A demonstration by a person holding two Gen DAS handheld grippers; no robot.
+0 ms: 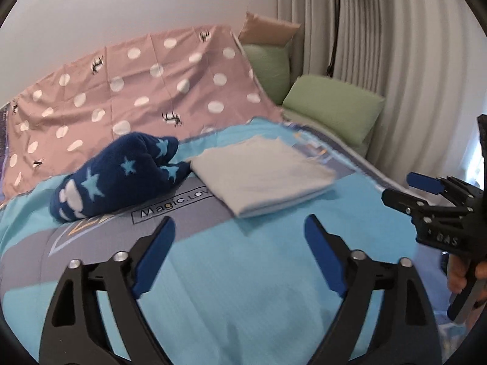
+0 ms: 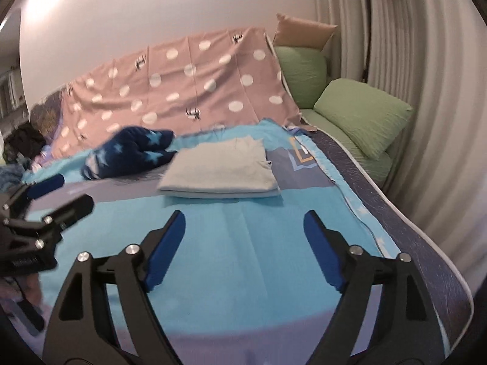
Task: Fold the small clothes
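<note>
Lighting: soft, even indoor light in both my wrist views. Glare: warm bright patch on the plain white wall point(image 2: 70, 3), upper left of my right view. Shadows: faint, under the folded pale grey garment point(image 2: 219, 170). Blur: motion smear throughout, worst on the dark blue star-patterned fleece point(image 2: 127, 155). Distortion: strong fisheye bending, black corner vignette.

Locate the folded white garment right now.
In both wrist views the folded white garment lies mid-bed on the blue bedspread, touching the navy star-patterned garment on its left, beyond both grippers.
</note>
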